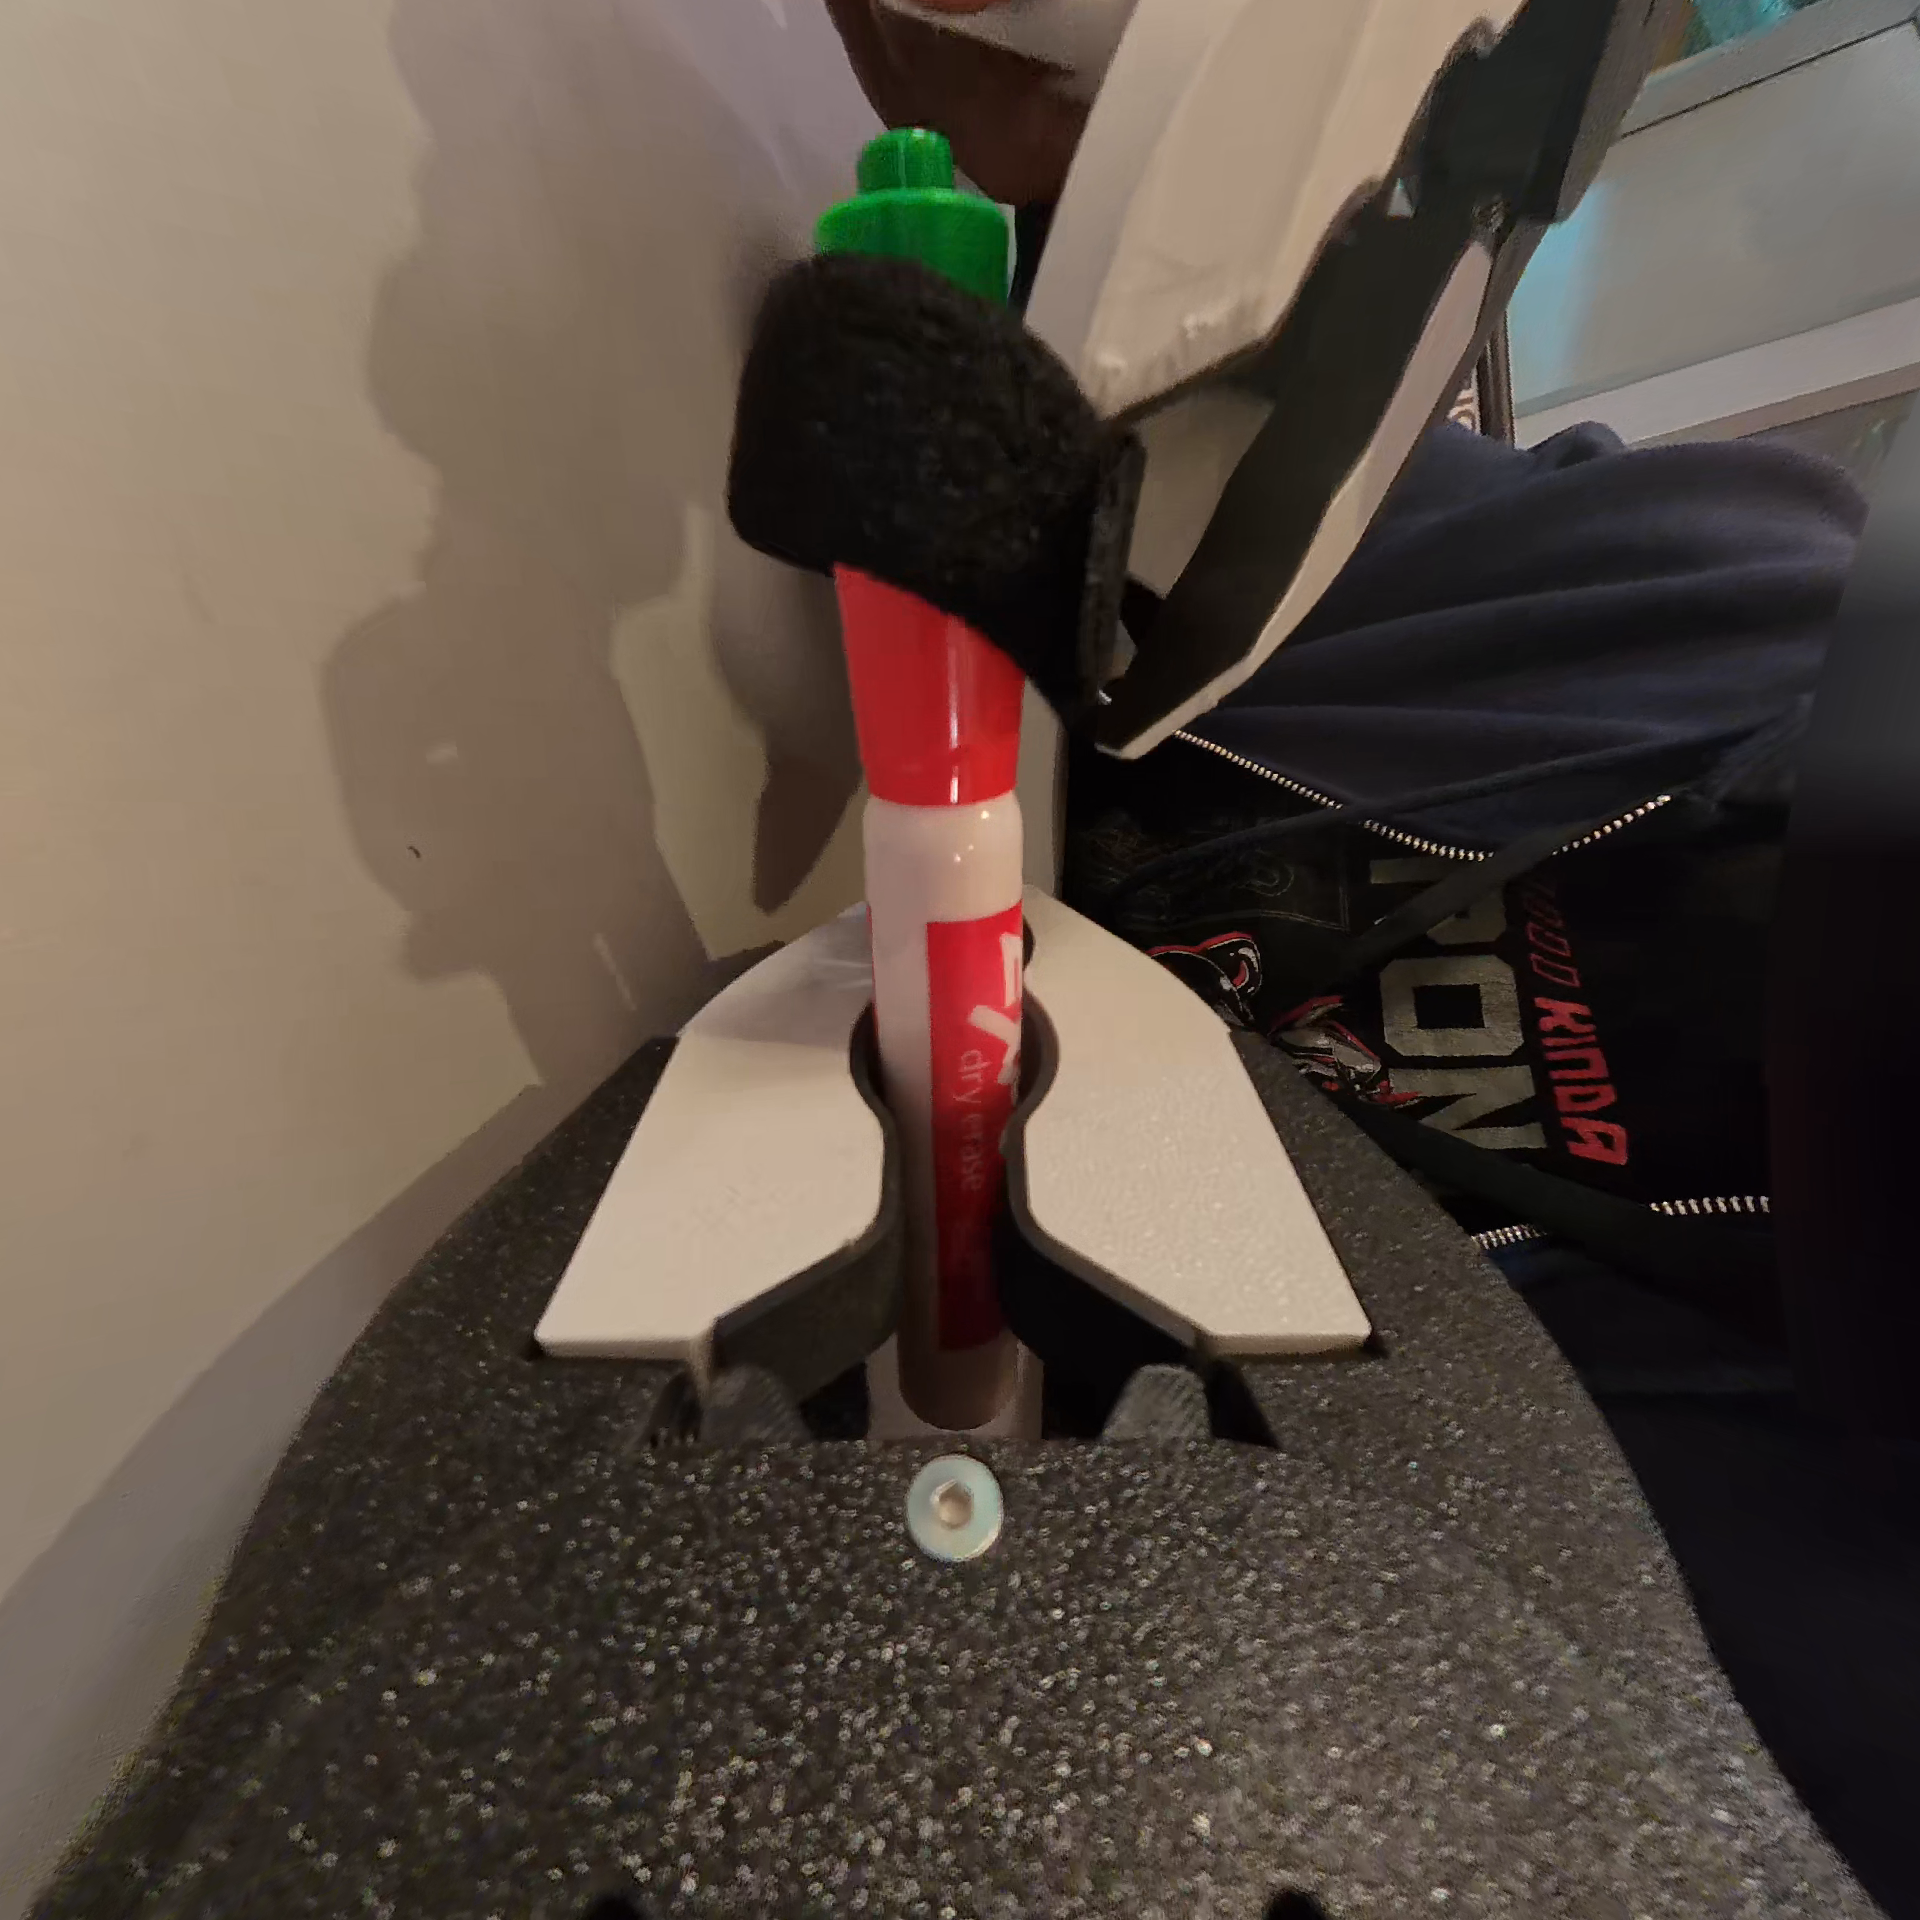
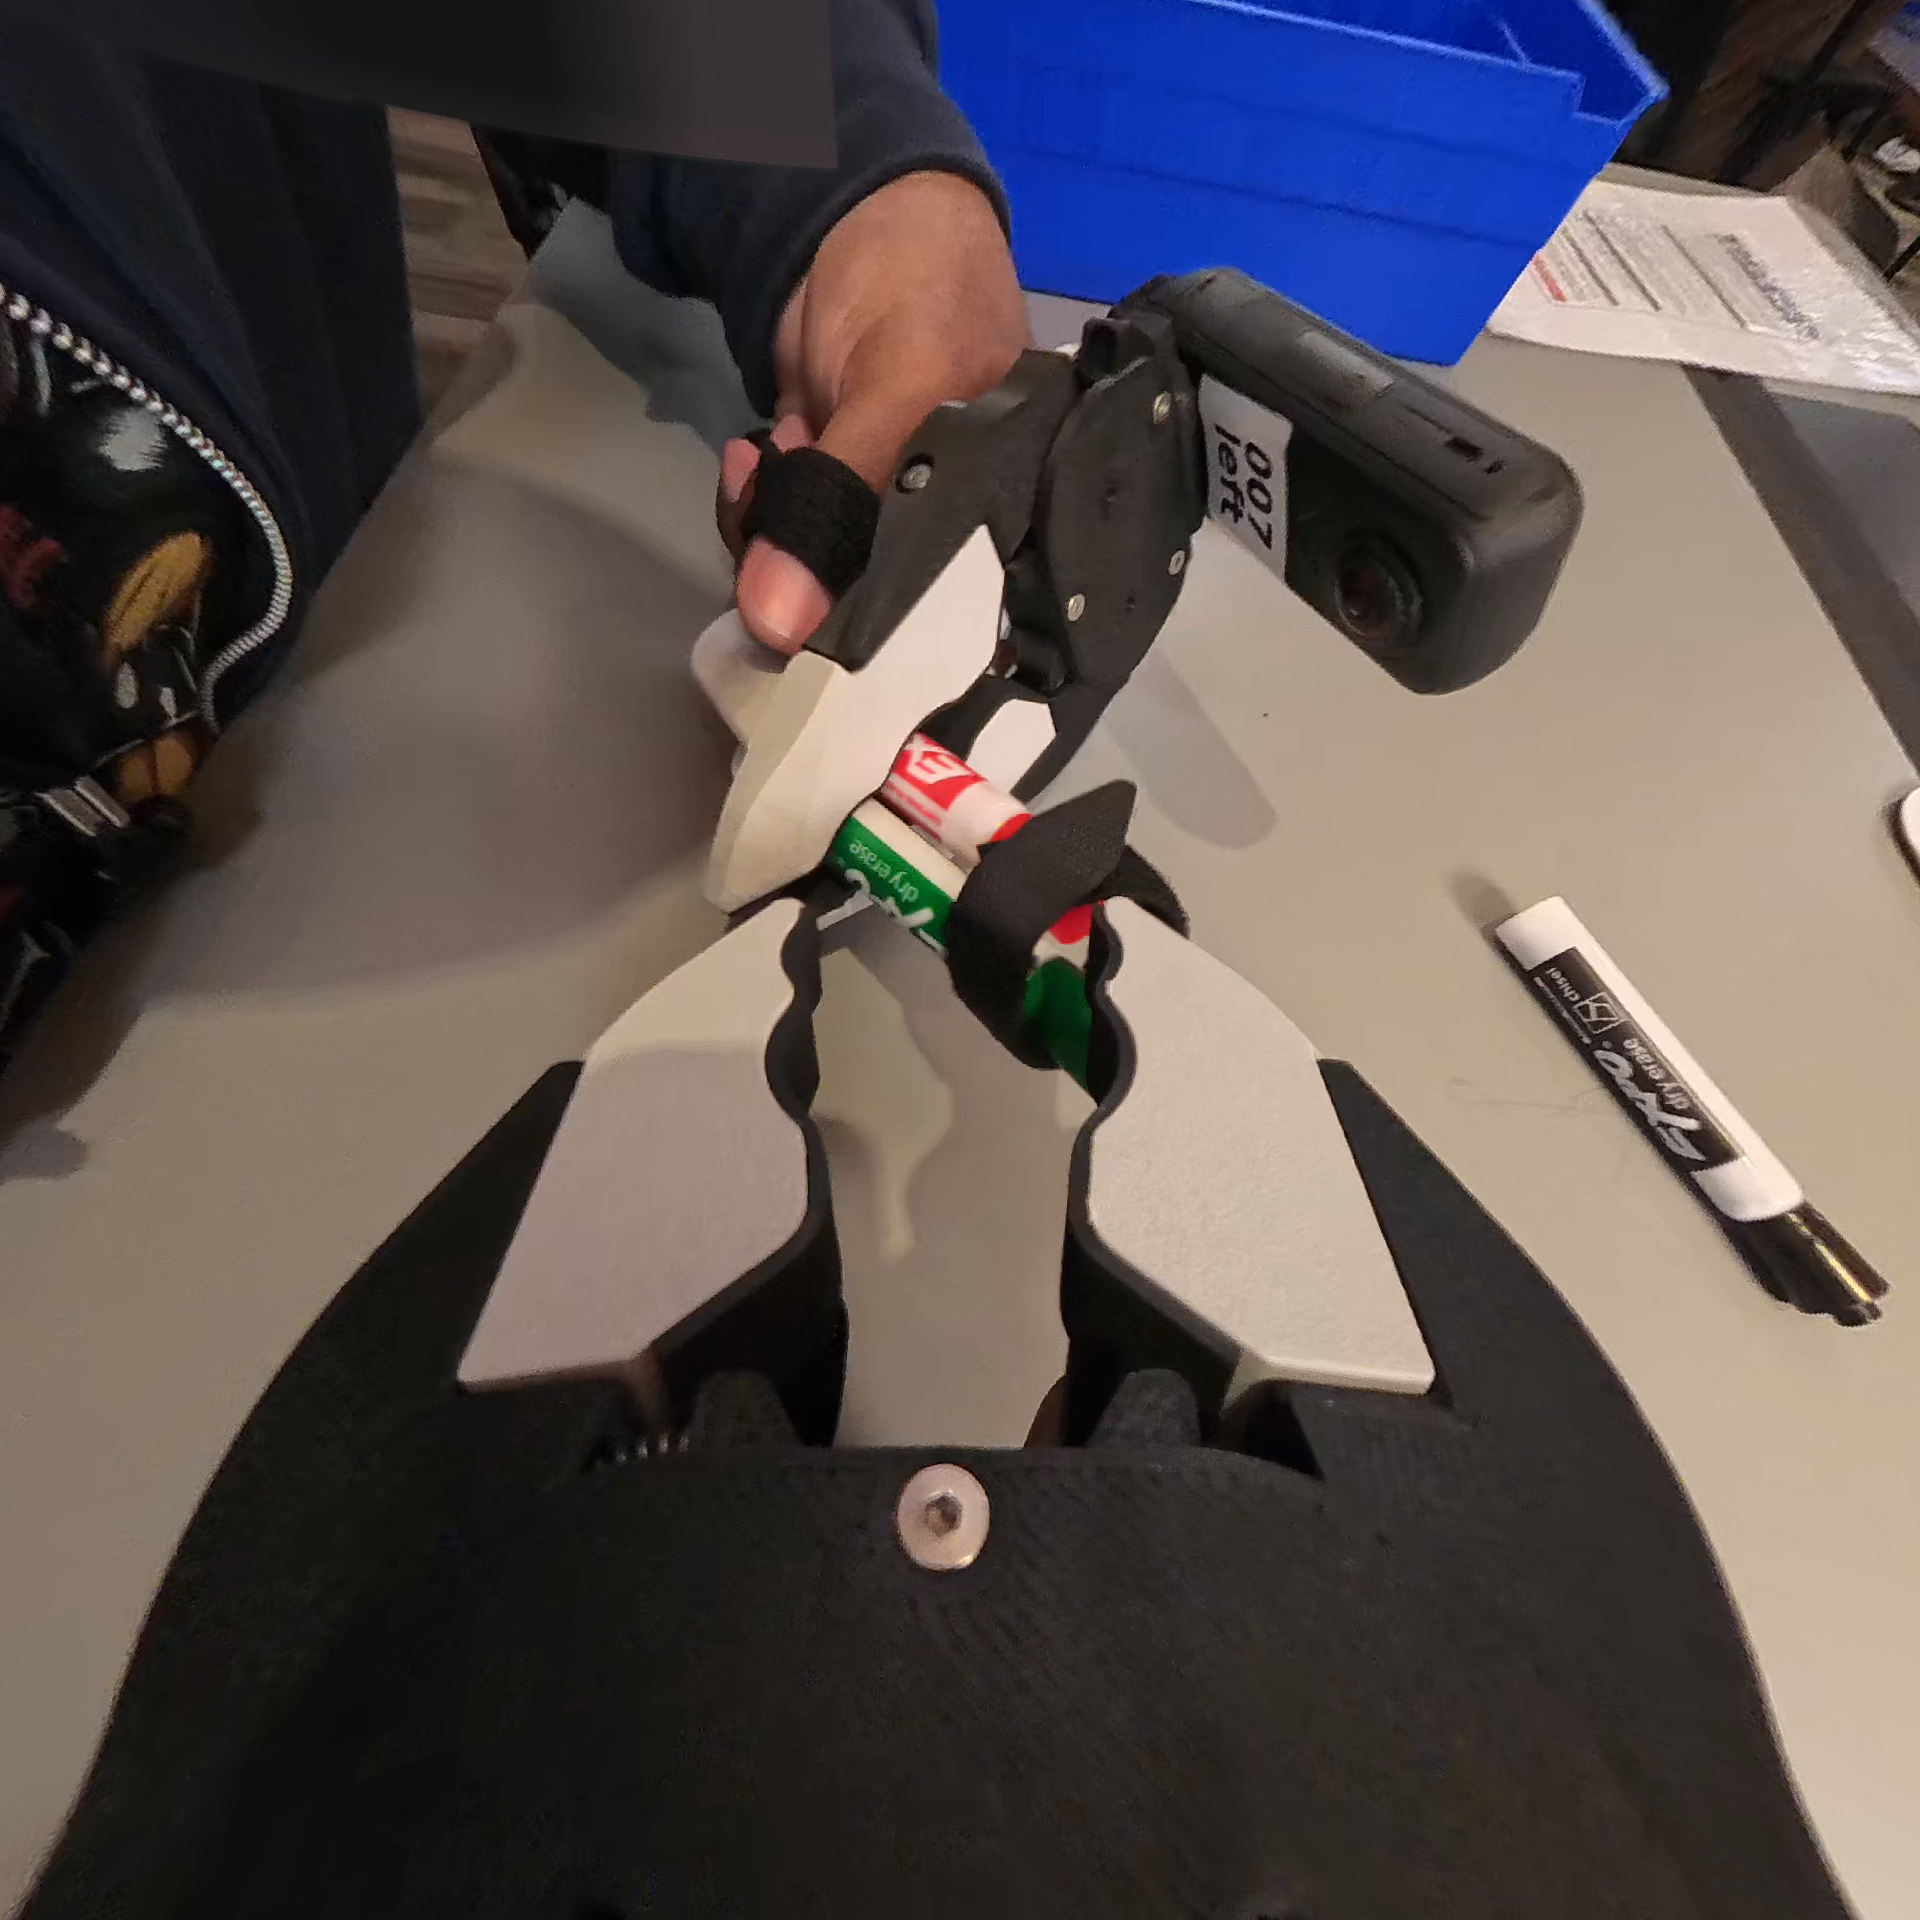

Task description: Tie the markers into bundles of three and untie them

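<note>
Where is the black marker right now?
In the right wrist view, the black marker lies alone on the grey table, right of the right claw, apart from the strapped red and green markers.

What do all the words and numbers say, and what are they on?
I don't read writing out, but here is where it sits.
Red marker: label print.
Green marker: label print.
Black marker: label print.
Camera: white sticker.
Hoodie: chest print.
Paper by the blue bin: too blurred.

3 markers: 1 red [image 2: 951, 795], 1 green [image 2: 894, 878] (both inside the strap), 1 black [image 2: 1652, 1081] loose. 1 black strap [image 2: 1023, 904], 1 blue bin [image 2: 1278, 156], 2 grippers.
</note>
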Tool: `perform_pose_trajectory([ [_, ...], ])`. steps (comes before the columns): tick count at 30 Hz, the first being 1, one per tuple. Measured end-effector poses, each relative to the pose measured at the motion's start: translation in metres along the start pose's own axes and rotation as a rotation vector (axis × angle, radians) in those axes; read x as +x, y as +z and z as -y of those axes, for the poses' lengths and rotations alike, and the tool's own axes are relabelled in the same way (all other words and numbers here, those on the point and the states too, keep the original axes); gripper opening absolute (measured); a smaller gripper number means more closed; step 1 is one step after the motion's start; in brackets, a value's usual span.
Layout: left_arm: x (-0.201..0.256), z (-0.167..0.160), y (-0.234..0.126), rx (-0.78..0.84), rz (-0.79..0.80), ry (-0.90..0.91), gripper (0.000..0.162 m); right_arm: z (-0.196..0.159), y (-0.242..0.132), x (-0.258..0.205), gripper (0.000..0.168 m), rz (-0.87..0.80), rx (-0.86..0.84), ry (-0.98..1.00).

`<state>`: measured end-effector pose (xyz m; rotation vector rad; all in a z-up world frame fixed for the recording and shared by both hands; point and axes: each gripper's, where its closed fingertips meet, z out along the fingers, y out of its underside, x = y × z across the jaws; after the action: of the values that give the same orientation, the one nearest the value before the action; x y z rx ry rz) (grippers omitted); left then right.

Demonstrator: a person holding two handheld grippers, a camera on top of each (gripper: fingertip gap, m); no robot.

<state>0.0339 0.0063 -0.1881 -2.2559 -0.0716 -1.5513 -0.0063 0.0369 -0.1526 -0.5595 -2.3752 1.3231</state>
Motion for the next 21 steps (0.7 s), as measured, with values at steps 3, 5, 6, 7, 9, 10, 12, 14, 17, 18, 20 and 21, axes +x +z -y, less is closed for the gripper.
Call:
perform_pose_trajectory([
  [3,0.001,0.0,0.003,-0.012,-0.004,-0.004,0.015,-0.002,0.006,-0.005,0.055,0.016,-0.013,-0.003],
  [5,0.001,-0.001,0.006,-0.018,-0.006,-0.004,0.016,-0.003,0.007,-0.006,0.058,0.009,-0.024,-0.027],
  [6,0.002,0.0,0.006,-0.016,-0.007,-0.003,0.015,-0.004,0.006,-0.007,0.059,0.014,-0.029,-0.034],
  [7,0.002,0.0,0.007,-0.016,-0.007,-0.001,0.015,-0.003,0.005,-0.009,0.06,0.021,-0.025,-0.038],
  [9,0.003,0.002,0.007,-0.014,-0.008,0.004,0.015,0.0,0.001,-0.01,0.06,0.03,-0.003,-0.037],
  [10,0.004,0.002,0.007,-0.013,-0.009,0.007,0.015,0.001,0.0,-0.009,0.06,0.026,0.004,-0.035],
  [12,0.006,0.003,0.008,-0.012,-0.012,0.012,0.015,0.001,-0.003,-0.006,0.061,0.007,0.003,-0.039],
  [14,0.009,0.005,0.009,-0.012,-0.016,0.016,0.015,0.001,-0.005,-0.003,0.061,-0.006,0.005,-0.037],
  [17,0.011,0.006,0.01,-0.014,-0.02,0.02,0.015,0.006,-0.011,-0.001,0.062,0.009,0.066,0.021],
  [18,0.011,0.006,0.01,-0.013,-0.022,0.02,0.015,0.007,-0.014,0.002,0.062,0.01,0.093,0.059],
  [20,0.012,0.006,0.01,-0.013,-0.021,0.022,0.015,0.006,-0.021,0.011,0.062,0.021,0.146,0.171],
  [21,0.013,0.006,0.01,-0.014,-0.023,0.023,0.015,0.004,-0.024,0.015,0.062,0.041,0.176,0.246],
])
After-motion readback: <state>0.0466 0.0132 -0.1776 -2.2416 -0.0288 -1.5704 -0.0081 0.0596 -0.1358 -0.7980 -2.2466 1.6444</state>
